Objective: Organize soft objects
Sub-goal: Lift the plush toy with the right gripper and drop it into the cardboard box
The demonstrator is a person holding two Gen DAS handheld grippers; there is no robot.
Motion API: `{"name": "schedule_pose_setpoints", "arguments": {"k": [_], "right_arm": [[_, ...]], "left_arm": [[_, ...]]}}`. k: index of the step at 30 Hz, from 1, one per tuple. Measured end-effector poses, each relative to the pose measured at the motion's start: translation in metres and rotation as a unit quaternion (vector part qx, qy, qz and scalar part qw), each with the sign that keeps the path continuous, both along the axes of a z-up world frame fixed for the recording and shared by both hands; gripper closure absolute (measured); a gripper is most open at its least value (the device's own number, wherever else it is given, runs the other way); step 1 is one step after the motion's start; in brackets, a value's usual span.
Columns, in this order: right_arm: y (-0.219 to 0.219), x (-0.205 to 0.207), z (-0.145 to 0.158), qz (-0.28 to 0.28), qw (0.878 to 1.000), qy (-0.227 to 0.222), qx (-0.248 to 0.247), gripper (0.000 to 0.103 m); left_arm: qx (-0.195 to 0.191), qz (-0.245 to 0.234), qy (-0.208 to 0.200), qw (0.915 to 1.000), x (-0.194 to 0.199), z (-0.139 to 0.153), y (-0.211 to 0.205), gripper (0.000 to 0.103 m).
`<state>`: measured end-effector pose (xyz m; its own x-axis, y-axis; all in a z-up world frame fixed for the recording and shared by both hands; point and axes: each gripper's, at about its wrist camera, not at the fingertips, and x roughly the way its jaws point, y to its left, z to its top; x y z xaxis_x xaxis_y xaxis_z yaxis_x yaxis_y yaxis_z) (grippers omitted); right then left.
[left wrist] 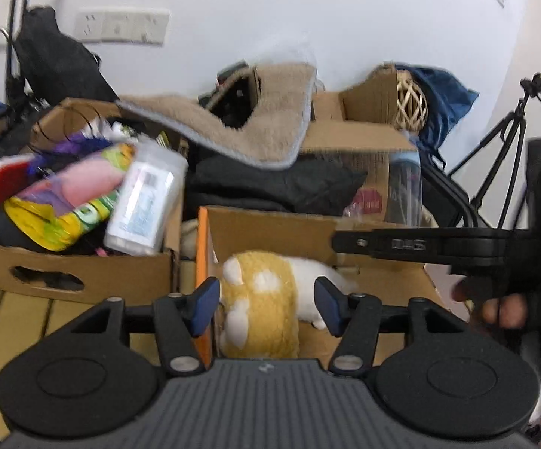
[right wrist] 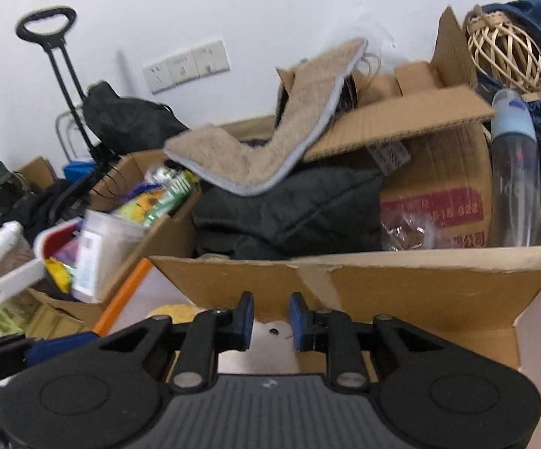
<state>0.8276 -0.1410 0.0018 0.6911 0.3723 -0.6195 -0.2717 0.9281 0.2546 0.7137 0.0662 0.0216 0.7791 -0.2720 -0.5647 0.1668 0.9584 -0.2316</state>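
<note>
Left wrist view: plush toy (left wrist: pixel 266 299), yellow with white paw patches and a white rear part, fuzzy pile, lying in an open cardboard box (left wrist: pixel 270 228) with an orange edge. Left hand-held gripper (left wrist: pixel 266 305) sits just over the box's near side, blue pads spread either side of the toy's yellow end. Left pad looks close against the plush; right pad stands clear, with a gap showing. Released, not grasping. Right hand-held gripper (left wrist: pixel 393 245) crosses the frame from the right, above the box's far wall, held by a hand (left wrist: pixel 502 308) in a dark sleeve.

Right wrist view: right hand-held gripper (right wrist: pixel 270 320) over the same box (right wrist: pixel 420 284), pads narrowly apart, nothing between them; white box floor shows through the gap. Sliver of the yellow toy (right wrist: pixel 173 310) low left, beside the left finger, apart from the pads.

Behind the box: dark quilted fabric (right wrist: pixel 292 213), tan fleece mat (right wrist: pixel 270 142) draped over cartons, blurred.
</note>
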Motion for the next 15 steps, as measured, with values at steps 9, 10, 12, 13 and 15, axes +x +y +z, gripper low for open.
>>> {"name": "schedule_pose_setpoints", "arguments": {"k": [9,10,12,13,15], "right_arm": [[-0.056,-0.091,0.072,0.022,0.997,-0.056,0.054,0.070],[-0.063,-0.107,0.081,0.025,0.996,-0.065,0.062,0.070],[-0.075,-0.139,0.095,0.030,0.993,-0.083,0.073,0.066],[-0.081,-0.154,0.099,0.029,0.992,-0.095,0.075,0.062],[-0.090,-0.193,0.103,0.020,0.989,-0.125,0.075,0.053]], "left_arm": [[-0.007,0.035,-0.108,0.9935,-0.106,0.059,0.021,0.027],[-0.007,0.039,-0.117,0.9923,-0.125,0.064,0.023,0.026],[-0.004,0.040,-0.134,0.9902,-0.155,0.069,0.025,0.022],[-0.004,0.042,-0.144,0.9887,-0.174,0.070,0.026,0.020],[-0.006,0.042,-0.155,0.9870,-0.205,0.068,0.026,0.018]]}}
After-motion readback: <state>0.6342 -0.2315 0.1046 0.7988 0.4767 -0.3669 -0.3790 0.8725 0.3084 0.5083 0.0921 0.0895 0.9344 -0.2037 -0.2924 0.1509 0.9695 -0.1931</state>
